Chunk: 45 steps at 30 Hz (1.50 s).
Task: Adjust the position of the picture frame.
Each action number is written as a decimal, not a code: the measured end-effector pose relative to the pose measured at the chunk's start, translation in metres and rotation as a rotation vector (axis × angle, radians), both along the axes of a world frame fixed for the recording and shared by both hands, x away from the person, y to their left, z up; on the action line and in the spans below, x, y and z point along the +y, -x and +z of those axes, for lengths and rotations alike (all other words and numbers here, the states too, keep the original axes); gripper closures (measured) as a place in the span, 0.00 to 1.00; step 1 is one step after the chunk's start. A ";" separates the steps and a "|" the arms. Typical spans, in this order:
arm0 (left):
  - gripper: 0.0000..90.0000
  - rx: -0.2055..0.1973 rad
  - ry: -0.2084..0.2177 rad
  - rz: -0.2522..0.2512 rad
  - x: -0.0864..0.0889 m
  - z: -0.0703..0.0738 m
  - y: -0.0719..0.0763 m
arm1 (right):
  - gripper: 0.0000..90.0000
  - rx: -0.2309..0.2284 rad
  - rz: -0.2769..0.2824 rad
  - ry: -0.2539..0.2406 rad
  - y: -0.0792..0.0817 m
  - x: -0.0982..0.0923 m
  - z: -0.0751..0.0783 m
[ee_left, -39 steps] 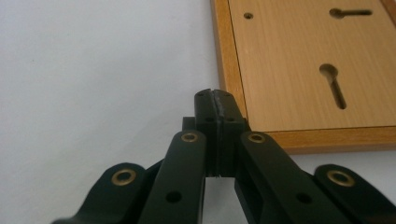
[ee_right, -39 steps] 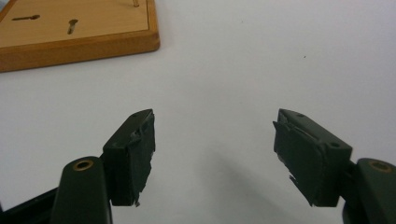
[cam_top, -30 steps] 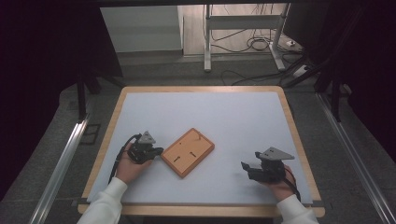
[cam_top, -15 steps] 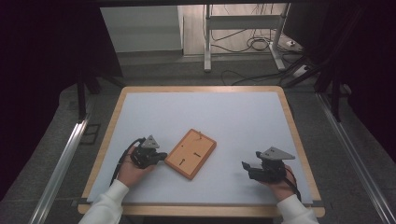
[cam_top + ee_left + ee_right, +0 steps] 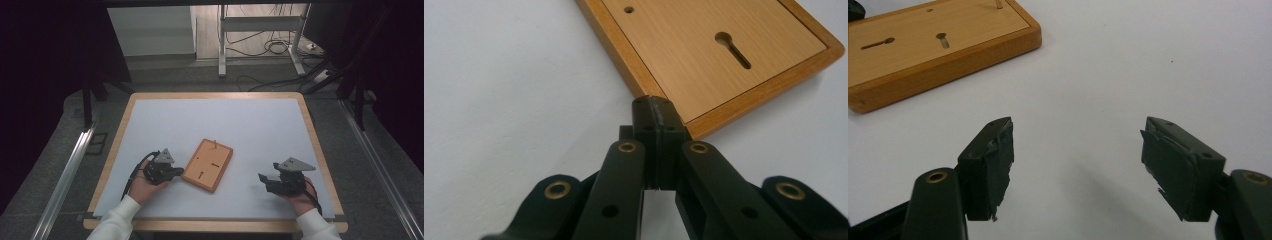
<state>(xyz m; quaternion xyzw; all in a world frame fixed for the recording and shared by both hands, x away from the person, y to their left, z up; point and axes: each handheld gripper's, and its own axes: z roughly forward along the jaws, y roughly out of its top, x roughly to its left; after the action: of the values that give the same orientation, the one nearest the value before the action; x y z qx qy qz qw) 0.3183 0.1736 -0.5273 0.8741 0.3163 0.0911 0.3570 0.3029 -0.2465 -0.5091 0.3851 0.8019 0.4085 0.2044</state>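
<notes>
A flat wooden board [image 5: 207,165] with a raised rim, keyhole slots and a small peg lies tilted on the white table top. My left gripper [image 5: 176,172] is shut with nothing in it. In the left gripper view its tips [image 5: 655,102] press against the board's [image 5: 704,45] near rim. My right gripper [image 5: 262,178] rests on the table to the right of the board, apart from it. In the right gripper view it [image 5: 1075,145] stands open over bare white surface, and the board [image 5: 923,40] lies ahead at the upper left.
The table [image 5: 215,95] has a wooden border around the white surface. Behind it are a metal stand [image 5: 260,25] and loose cables [image 5: 272,47] on the floor. Dark curtains hang at both sides, and metal rails [image 5: 67,175] run along the table.
My left gripper has moved toward the near edge and to the right against the board, and the board has slid slightly right. The right gripper has stayed still.
</notes>
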 end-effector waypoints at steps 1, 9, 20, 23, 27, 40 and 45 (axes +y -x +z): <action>1.00 -0.002 0.000 -0.005 -0.002 0.000 0.001 | 0.32 0.004 0.001 -0.003 0.000 0.000 0.000; 1.00 0.002 0.001 -0.037 -0.014 0.001 0.003 | 0.32 0.006 0.002 0.000 -0.001 0.001 -0.001; 1.00 0.007 0.014 -0.060 -0.031 0.001 0.006 | 0.32 0.006 0.007 0.004 -0.002 0.002 -0.002; 1.00 0.021 0.036 -0.062 -0.035 0.000 0.005 | 0.32 0.009 0.008 0.006 -0.002 0.002 -0.002; 1.00 0.027 0.045 -0.064 -0.037 0.000 0.005 | 0.32 0.009 0.008 0.010 -0.002 0.002 -0.002; 1.00 -0.035 0.042 -0.024 -0.022 0.000 0.005 | 0.32 0.009 0.007 0.004 -0.006 0.000 -0.002; 0.94 -0.062 0.050 0.014 -0.008 -0.001 0.007 | 0.32 0.017 0.014 0.011 -0.010 0.002 -0.004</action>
<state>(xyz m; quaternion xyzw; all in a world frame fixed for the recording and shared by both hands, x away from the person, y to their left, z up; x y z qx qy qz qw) 0.3117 0.1658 -0.5286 0.8595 0.3136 0.1129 0.3876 0.3125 -0.2450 -0.5132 0.3818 0.8085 0.4023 0.1967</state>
